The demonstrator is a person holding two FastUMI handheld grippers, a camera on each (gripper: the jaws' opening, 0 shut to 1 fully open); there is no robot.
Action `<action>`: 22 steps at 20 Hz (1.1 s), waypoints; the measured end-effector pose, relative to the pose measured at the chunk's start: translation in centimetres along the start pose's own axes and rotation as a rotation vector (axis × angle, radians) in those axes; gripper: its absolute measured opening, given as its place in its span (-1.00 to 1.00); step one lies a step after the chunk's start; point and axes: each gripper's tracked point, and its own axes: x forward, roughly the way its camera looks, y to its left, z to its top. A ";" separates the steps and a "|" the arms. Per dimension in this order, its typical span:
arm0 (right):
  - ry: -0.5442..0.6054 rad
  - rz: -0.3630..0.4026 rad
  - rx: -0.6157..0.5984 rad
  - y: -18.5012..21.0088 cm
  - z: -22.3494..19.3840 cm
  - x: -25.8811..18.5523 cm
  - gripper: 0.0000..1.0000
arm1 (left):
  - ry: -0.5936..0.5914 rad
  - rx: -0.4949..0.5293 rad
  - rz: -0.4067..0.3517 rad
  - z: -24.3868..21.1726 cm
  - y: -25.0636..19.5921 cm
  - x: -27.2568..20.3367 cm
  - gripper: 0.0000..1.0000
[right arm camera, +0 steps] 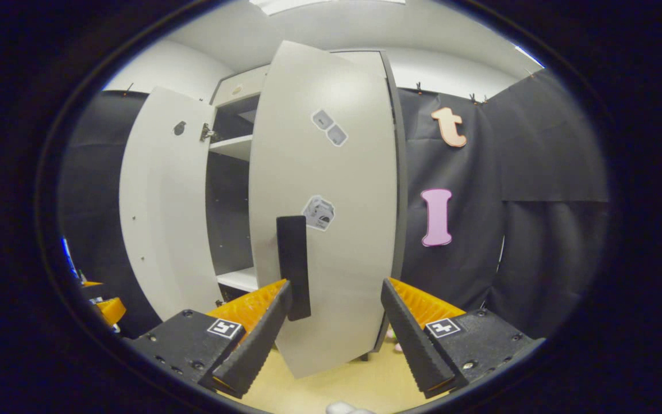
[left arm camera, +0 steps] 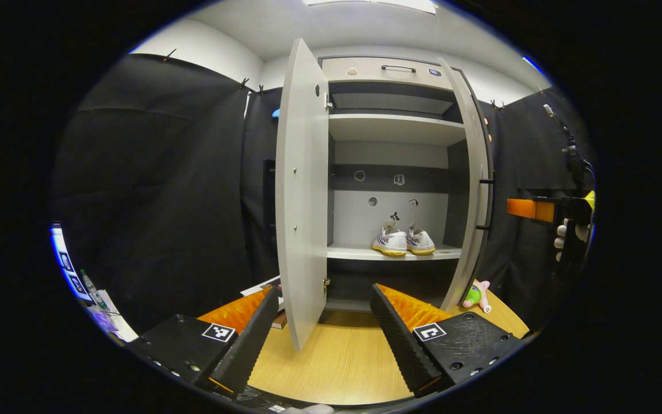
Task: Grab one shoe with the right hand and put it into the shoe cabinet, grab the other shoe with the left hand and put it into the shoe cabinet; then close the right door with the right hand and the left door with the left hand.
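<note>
Two white shoes with yellow soles (left arm camera: 391, 240) (left arm camera: 421, 241) stand side by side, heels toward me, on the lower shelf (left arm camera: 354, 252) of the grey shoe cabinet (left arm camera: 391, 129). Both doors stand open: the left door (left arm camera: 302, 195) edge-on in front of my left gripper (left arm camera: 324, 289), the right door (left arm camera: 474, 190) swung out. My left gripper is open and holds nothing. In the right gripper view the right door's outer face (right arm camera: 325, 218) is close ahead, its black handle (right arm camera: 293, 264) just above the left fingertip. My right gripper (right arm camera: 335, 284) is open and empty, apart from the door.
A green and pink plush toy (left arm camera: 476, 294) lies on the wooden surface (left arm camera: 337, 356) by the right door's foot. Papers (left arm camera: 262, 286) and a bottle (left arm camera: 92, 290) sit at the left. A drawer with a handle (left arm camera: 398, 68) tops the cabinet. A hand holds the other gripper (left arm camera: 549, 210) at right.
</note>
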 end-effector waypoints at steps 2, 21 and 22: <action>0.011 0.002 -0.008 0.8 -0.5 -1.2 1.00 | -0.006 0.001 -0.008 0.1 0.3 -0.2 0.94; 0.158 -0.074 -0.019 4.2 -8.3 -12.0 1.00 | -0.150 0.109 0.166 5.3 15.1 9.2 0.90; 0.162 -0.084 -0.024 4.0 -8.4 -12.4 0.97 | -0.137 0.107 0.179 5.1 15.8 10.3 0.90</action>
